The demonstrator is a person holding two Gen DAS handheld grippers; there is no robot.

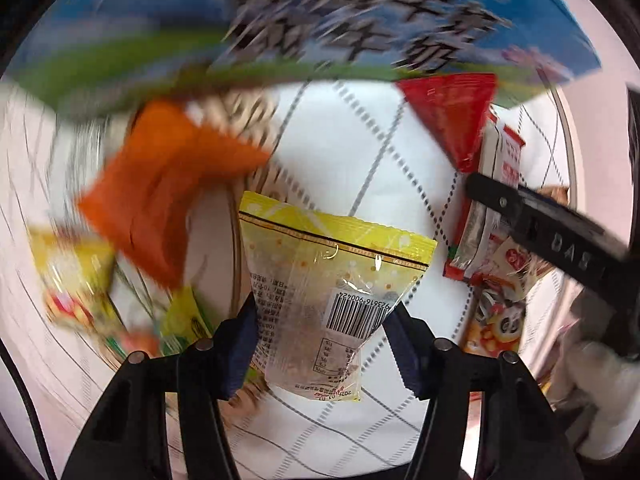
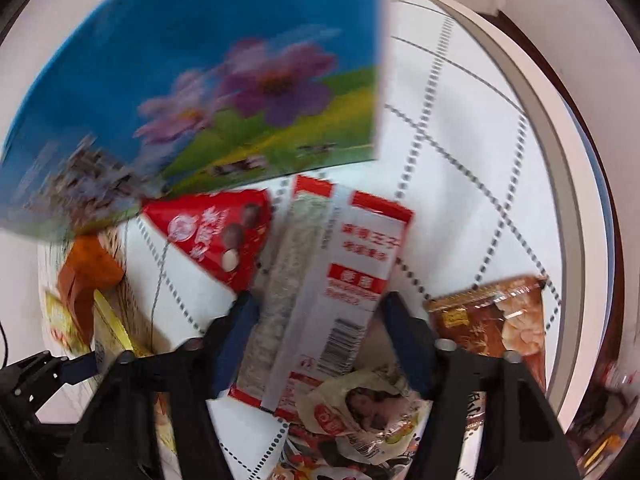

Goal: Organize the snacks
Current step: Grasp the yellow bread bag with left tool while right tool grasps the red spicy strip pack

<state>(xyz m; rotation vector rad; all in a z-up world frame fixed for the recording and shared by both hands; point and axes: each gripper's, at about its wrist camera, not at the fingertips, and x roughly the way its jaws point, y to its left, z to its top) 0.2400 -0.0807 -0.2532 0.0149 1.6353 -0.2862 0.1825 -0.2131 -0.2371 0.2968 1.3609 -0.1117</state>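
My left gripper (image 1: 322,340) is shut on a yellow-topped clear snack packet (image 1: 328,280) with a barcode and holds it above the white checked cloth (image 1: 348,148). My right gripper (image 2: 318,340) is shut on a long white and red snack packet (image 2: 324,284), which stands up between its blue pads (image 2: 236,344). That packet and the right gripper also show in the left wrist view (image 1: 496,216) at the right. A red triangular snack packet (image 2: 224,236) lies just beyond, by a blue carton with flowers (image 2: 200,92).
An orange packet (image 1: 160,196) and yellow packets (image 1: 72,272) lie at the left, blurred. A brown packet (image 2: 492,316) and crumpled wrappers (image 2: 368,416) lie near the right gripper. The round table's white rim (image 2: 560,184) curves at the right.
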